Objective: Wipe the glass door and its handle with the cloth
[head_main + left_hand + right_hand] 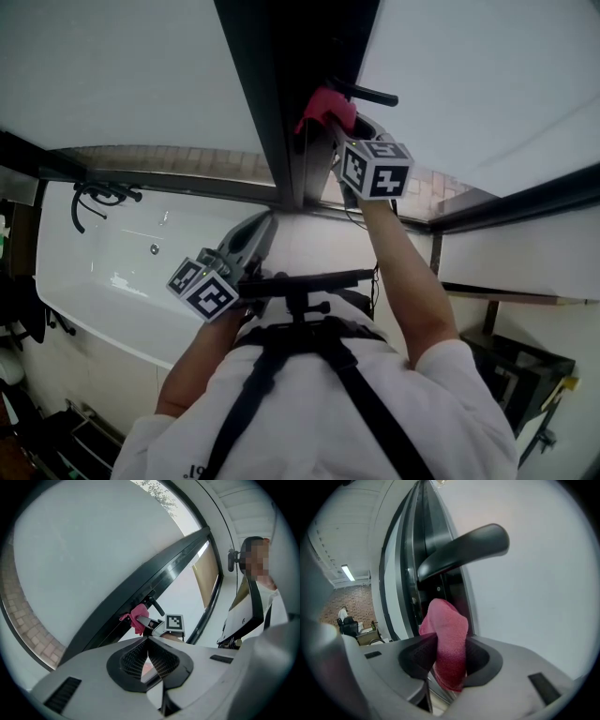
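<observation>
Materials and finishes recorded
Cloth (449, 630): pink, soft napped textile. Handle (464, 550): dark, smooth, faintly sheened. Glass door (534, 611): smooth pane set in dark matt frame (267, 84). Right hand-held gripper (451, 644): matt grey plastic, black textured pads (418, 656).

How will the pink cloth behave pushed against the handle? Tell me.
Probably floppy: the pink cloth bulges and droops from the right gripper. Its fuzzy nap likely grips rather than slips. Against the handle it should fold, not stay stiff.

Head view downward, gripper views close-up — all sharing door handle (364, 93)
</observation>
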`<state>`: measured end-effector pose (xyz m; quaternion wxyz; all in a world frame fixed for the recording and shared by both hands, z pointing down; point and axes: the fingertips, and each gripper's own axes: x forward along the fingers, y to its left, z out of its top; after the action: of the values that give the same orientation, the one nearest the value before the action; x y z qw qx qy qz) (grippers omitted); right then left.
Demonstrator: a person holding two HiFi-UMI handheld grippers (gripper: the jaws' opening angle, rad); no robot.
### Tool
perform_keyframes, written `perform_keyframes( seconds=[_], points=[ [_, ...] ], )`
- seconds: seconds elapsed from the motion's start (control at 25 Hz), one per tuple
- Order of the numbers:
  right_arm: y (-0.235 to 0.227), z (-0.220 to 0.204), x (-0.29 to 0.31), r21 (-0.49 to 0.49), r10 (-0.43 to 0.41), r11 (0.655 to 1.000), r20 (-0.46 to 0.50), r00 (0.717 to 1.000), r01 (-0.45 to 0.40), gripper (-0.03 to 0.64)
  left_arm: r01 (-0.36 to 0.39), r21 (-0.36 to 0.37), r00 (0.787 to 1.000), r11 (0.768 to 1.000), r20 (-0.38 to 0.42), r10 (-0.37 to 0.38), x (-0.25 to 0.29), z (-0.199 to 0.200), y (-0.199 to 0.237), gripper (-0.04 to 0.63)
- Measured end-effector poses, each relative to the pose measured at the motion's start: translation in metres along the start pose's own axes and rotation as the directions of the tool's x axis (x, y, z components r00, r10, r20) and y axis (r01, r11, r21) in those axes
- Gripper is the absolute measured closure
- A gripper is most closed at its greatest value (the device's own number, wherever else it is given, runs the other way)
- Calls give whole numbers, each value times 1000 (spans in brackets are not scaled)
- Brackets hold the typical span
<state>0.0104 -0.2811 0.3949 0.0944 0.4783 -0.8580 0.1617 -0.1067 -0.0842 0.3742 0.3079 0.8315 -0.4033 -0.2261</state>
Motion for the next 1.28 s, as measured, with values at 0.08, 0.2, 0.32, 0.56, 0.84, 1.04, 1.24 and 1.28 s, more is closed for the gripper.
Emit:
perform_keyframes(
  seconds=[0.08, 0.2, 0.32, 0.56, 0.84, 1.04, 1.24, 1.28],
  points=[
    [-1, -5, 3, 1, -1, 1000, -11, 1000, 2, 476, 1, 1, 1000, 1000, -2, -1, 0, 0, -1, 594],
    [-3, -18, 8, 21, 2, 1000, -46, 999, -1, 476, 3, 4, 1000, 1000, -7, -3, 0, -1, -3, 594],
    [-2, -29, 17, 81, 30, 996, -82, 996, -23, 476, 9, 0, 1000, 1000, -8, -9, 1, 0, -2, 594],
    [0, -41, 28, 75, 44, 997, -139, 989, -33, 476, 13, -4, 1000, 1000, -7, -13, 0, 2, 0, 594],
    [-6, -45, 19, 50, 23, 999, -148, 989, -16, 476, 19, -8, 1000, 1000, 1, -19, 1, 0, -6, 594],
    [-6, -58, 15, 44, 16, 999, -180, 984, -8, 476, 22, -12, 1000, 1000, 2, -22, 0, -1, -5, 594],
    [-12, -98, 8, 93, 12, 996, -292, 956, 16, 476, 21, -20, 1000, 1000, 2, -21, 1, -1, -4, 594],
    [-12, -102, 6, 108, 16, 994, -292, 956, 16, 476, 21, -22, 1000, 1000, 1, -21, 1, -1, -3, 594]
  ],
)
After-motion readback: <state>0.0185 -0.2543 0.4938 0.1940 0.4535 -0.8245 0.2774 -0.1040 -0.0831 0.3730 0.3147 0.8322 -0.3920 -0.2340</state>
